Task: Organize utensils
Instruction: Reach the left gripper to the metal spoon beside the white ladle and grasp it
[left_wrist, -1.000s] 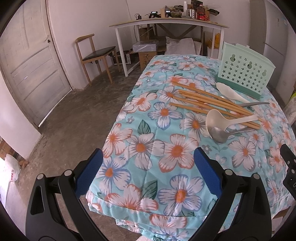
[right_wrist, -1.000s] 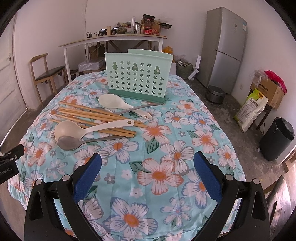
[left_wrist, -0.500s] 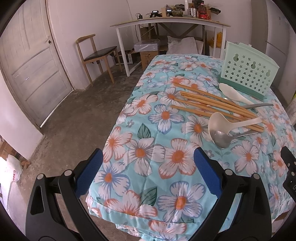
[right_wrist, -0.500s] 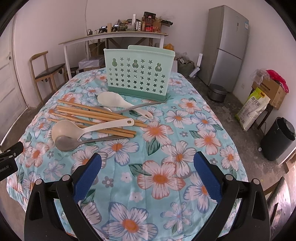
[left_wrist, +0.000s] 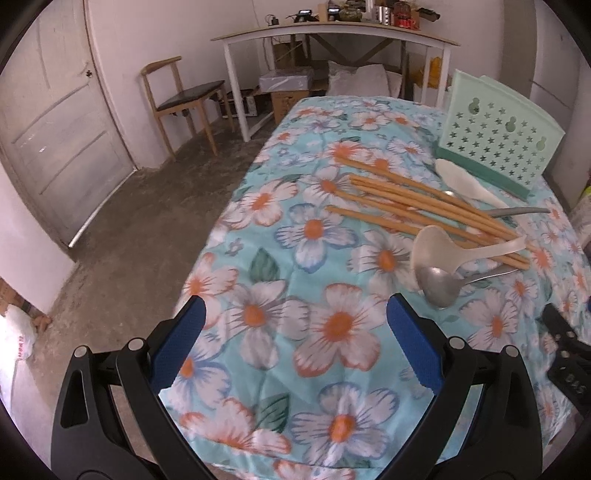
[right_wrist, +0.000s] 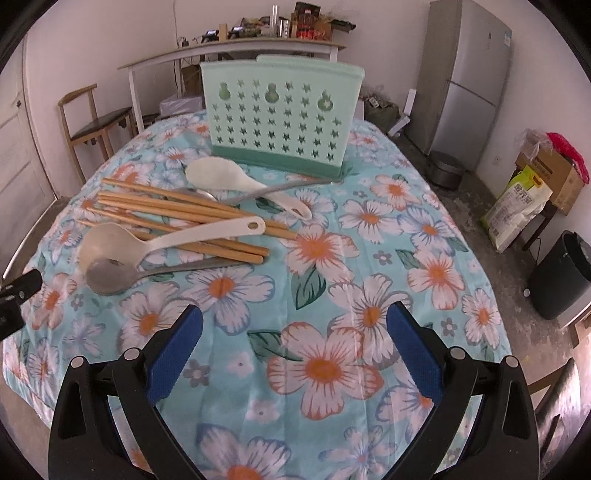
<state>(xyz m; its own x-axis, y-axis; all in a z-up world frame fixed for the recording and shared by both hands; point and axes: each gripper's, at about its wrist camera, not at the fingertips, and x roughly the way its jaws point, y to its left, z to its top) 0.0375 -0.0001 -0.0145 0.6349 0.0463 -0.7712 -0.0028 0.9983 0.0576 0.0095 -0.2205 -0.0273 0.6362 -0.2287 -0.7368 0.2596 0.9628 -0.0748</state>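
A floral tablecloth (right_wrist: 369, 258) covers the table; the mint utensil holder (right_wrist: 280, 122) stands upright at its far end. Before it lie my chopsticks (right_wrist: 177, 210), white ladle (right_wrist: 147, 243) and steel spoon (right_wrist: 122, 275). My left gripper (left_wrist: 295, 343) and right gripper (right_wrist: 295, 343) hover spread wide, empty.

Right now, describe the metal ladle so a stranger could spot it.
Find the green holder on the floral cloth, then the utensil pile before it. The metal ladle lies nearest the grippers, beside the white ladle: it alone is grey and shiny.
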